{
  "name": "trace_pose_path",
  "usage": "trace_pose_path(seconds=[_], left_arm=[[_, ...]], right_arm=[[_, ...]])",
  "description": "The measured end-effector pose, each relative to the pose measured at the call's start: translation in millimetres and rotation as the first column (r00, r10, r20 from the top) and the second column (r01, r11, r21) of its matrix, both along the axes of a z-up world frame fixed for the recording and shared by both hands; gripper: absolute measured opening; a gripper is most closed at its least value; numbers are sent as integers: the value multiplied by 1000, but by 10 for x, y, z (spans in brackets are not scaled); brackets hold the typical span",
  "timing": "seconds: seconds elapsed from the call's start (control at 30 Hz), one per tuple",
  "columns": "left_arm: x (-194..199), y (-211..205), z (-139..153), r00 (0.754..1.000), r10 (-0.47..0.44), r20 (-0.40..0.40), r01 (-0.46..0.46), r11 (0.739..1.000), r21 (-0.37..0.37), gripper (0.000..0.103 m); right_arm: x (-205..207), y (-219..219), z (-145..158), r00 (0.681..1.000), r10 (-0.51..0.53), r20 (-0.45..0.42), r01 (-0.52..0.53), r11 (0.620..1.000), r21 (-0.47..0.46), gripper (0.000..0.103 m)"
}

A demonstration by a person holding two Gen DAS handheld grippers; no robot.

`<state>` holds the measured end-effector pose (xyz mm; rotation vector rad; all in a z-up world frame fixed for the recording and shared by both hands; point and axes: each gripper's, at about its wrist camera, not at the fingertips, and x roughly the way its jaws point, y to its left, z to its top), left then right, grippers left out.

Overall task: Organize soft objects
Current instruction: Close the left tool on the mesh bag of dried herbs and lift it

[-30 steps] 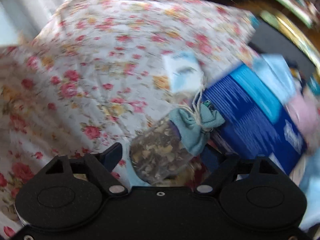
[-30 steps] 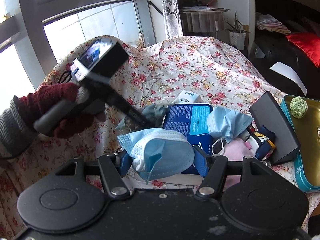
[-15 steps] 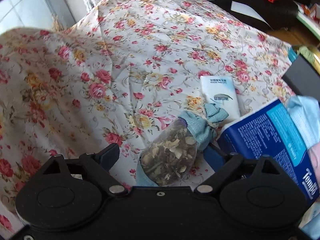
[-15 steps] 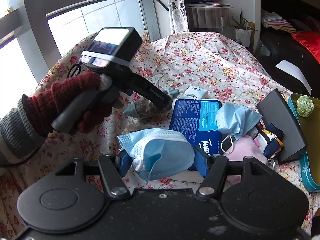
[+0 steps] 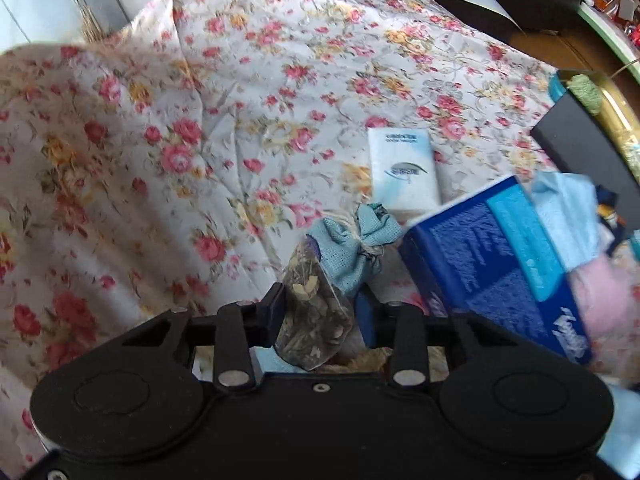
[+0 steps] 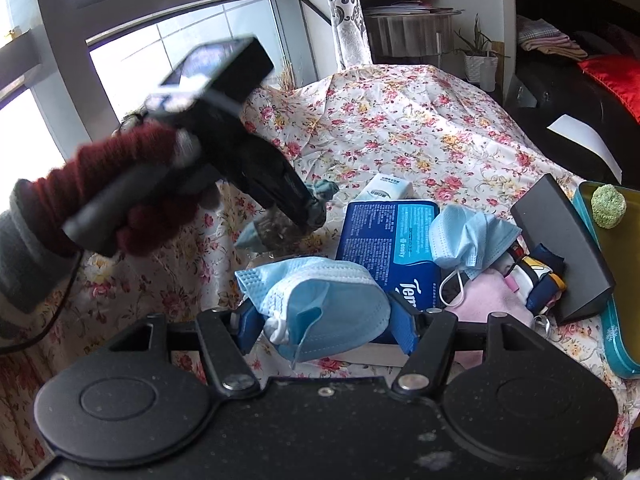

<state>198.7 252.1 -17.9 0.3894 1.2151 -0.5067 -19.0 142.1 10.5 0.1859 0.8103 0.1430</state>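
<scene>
My left gripper (image 5: 320, 308) is shut on a sachet (image 5: 316, 320) of dried herbs with a light blue tied cloth top (image 5: 352, 240), held above the floral cloth (image 5: 240, 100). The right wrist view shows that gripper (image 6: 308, 212) lifted, with the sachet (image 6: 276, 232) in it. My right gripper (image 6: 324, 320) is shut on a crumpled blue face mask (image 6: 324, 304). A blue tissue pack (image 6: 392, 248) lies behind it, with a second blue mask (image 6: 468, 232) and a pink cloth (image 6: 492, 296) to its right.
A small white tissue packet (image 5: 404, 168) lies on the cloth beyond the sachet. A black box (image 6: 560, 244) and a teal-rimmed gold tray (image 6: 608, 320) holding a green ball (image 6: 608, 204) stand at the right. Small colourful items (image 6: 536, 276) sit beside the box.
My left gripper has closed tighter on the sachet and lifted it up and back from the blue tissue pack. My right gripper has held still with the mask.
</scene>
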Motion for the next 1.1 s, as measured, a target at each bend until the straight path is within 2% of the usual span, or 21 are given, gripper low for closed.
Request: trace_pose_path(seconds=[0.03,0.1,0.13,0.17,0.2,0.27,0.33,0.4,0.47,0.57,0.63,0.7,0.83,1.07,1.1], left_arm=[[-1,15,6,1000,0,-20,-1,1000,-17,38],[43,45,-17,999,39,-24,-40,997,-72,45],[58,65,-38,999,52,-2,-52,992,-111,50],[70,75,-66,998,55,22,-52,991,-126,60],[80,78,-98,998,54,40,-49,993,-112,65],[76,80,-114,995,32,93,-26,998,-64,65],[72,80,-109,993,1,115,5,999,-47,71],[65,69,-111,995,-29,96,36,997,-71,79],[35,29,-136,995,-71,70,76,994,-74,79],[-64,-81,-227,989,-132,70,133,991,-11,87],[-123,-144,-301,984,-154,86,150,987,50,88],[-127,-177,-367,986,-149,77,144,987,77,88],[-63,-149,-457,995,-98,26,97,993,65,88],[-25,-132,-578,999,-41,-9,41,997,61,84],[-14,-125,-575,999,-31,-12,32,998,52,78]], right_arm=[[4,2,-4,1000,1,-2,-1,1000,1,64],[9,5,-9,1000,4,-5,-4,1000,4,64],[12,7,-12,1000,4,-6,-4,1000,4,64],[9,9,-12,1000,5,-6,-5,1000,2,64],[7,10,-12,1000,6,-5,-6,1000,0,64],[5,4,-9,1000,5,-3,-5,1000,1,64],[13,-2,-14,1000,3,-7,-3,1000,7,64],[14,4,-20,1000,4,-9,-4,1000,7,64],[8,18,-20,1000,7,-10,-7,1000,6,64],[2,40,-17,1000,17,-10,-17,1000,3,64],[-2,44,-17,1000,24,-12,-24,1000,4,64],[-10,58,-21,999,34,-16,-34,999,5,64],[-25,112,-46,997,71,-36,-70,997,16,65],[-90,243,-93,988,136,-67,-136,991,0,65],[-104,259,-95,987,143,-67,-143,990,-3,65]])
